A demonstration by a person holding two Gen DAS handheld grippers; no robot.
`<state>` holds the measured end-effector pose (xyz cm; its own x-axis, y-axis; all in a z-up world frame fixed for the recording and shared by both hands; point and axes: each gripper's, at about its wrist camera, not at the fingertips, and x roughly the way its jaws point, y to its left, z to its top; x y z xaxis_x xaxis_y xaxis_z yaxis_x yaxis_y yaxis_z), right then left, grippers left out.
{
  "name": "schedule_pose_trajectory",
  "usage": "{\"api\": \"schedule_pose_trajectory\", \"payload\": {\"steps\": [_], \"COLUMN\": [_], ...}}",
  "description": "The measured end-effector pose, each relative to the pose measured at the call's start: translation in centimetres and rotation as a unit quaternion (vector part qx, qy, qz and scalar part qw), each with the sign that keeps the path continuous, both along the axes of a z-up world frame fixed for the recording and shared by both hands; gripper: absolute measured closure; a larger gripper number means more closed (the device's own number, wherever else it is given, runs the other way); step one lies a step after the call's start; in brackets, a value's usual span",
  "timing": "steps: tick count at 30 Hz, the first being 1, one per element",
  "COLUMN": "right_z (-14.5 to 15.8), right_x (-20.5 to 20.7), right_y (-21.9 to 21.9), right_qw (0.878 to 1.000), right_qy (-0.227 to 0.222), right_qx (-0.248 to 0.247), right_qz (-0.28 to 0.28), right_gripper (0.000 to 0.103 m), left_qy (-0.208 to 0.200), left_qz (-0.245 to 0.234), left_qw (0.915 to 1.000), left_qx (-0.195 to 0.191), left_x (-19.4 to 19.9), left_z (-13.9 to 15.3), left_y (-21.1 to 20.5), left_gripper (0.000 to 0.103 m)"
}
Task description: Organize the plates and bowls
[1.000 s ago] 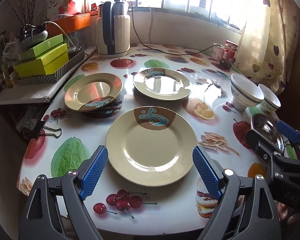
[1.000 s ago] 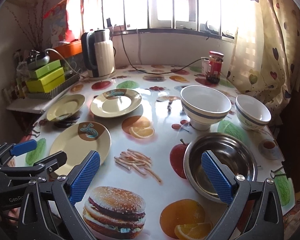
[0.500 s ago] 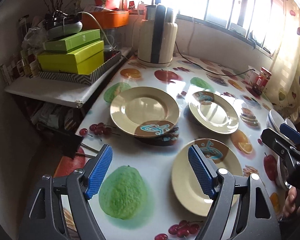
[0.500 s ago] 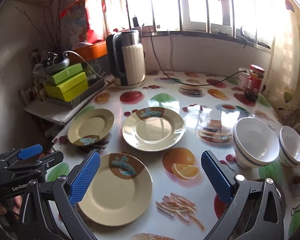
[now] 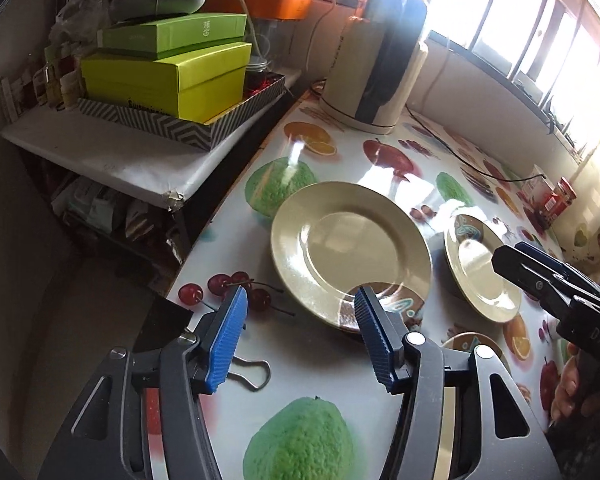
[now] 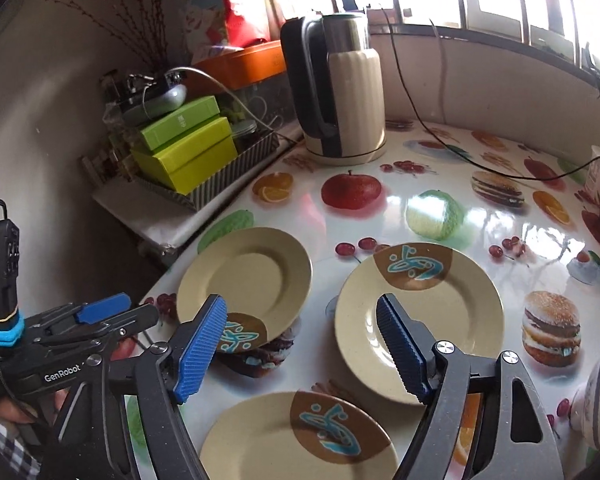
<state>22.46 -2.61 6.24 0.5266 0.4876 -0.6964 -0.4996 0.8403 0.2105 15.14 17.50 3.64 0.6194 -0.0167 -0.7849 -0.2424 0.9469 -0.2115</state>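
Three cream plates with a brown patch and a blue fish mark lie on the fruit-print table. The left plate [image 5: 350,250] [image 6: 246,280] rests raised on a dark object. The middle plate [image 5: 482,268] [image 6: 418,322] lies to its right. The near plate [image 6: 296,436] [image 5: 476,346] is closest to me. My left gripper [image 5: 298,334] is open and empty just before the left plate's near rim. My right gripper [image 6: 300,344] is open and empty above the gap between the plates. A white bowl [image 6: 598,400] shows at the right edge.
A cream electric kettle [image 5: 374,68] [image 6: 342,88] with a black cord stands at the back. Green boxes [image 5: 172,68] sit in a striped tray on a side shelf left of the table. A binder clip [image 5: 248,372] lies by the table edge. A red jar [image 5: 558,200] stands far right.
Both grippers have swung left and moved closer to the plates. The left gripper now faces the left plate; the metal bowl and one white bowl have left the right view.
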Motion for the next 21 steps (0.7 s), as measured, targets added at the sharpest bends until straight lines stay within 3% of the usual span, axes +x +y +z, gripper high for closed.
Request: {"api": "schedule_pose_trajectory", "payload": {"steps": [3, 6, 8, 10, 21], "right_z": [-1.1, -2.4, -3.0, -3.7, -5.6], "right_x": [2.2, 4.1, 4.9, 5.8, 8.0], "right_y": [0.7, 1.3, 1.8, 2.2, 3.3], "right_qw": [0.999, 0.998, 0.998, 0.996, 0.993], "right_qy": [0.032, 0.06, 0.066, 0.079, 0.116], "right_qx": [0.002, -0.007, -0.012, -0.02, -0.001], "right_qz": [0.008, 0.008, 0.017, 0.021, 0.033], "right_gripper": [0.039, 0.048, 0.054, 0.061, 0.069], "left_qy": [0.0, 0.009, 0.017, 0.02, 0.029], "left_qz": [0.003, 0.013, 0.018, 0.019, 0.022], "left_qw": [0.9996, 0.9996, 0.9994, 0.9993, 0.9984], "left_qx": [-0.027, -0.024, -0.024, -0.024, -0.043], "left_x": [1.0, 2.0, 2.5, 3.0, 4.1], "left_z": [-0.7, -1.5, -2.1, -2.4, -3.4], "left_y": [0.8, 1.3, 1.6, 1.9, 2.6], "left_gripper": [0.057, 0.06, 0.069, 0.072, 0.074]}}
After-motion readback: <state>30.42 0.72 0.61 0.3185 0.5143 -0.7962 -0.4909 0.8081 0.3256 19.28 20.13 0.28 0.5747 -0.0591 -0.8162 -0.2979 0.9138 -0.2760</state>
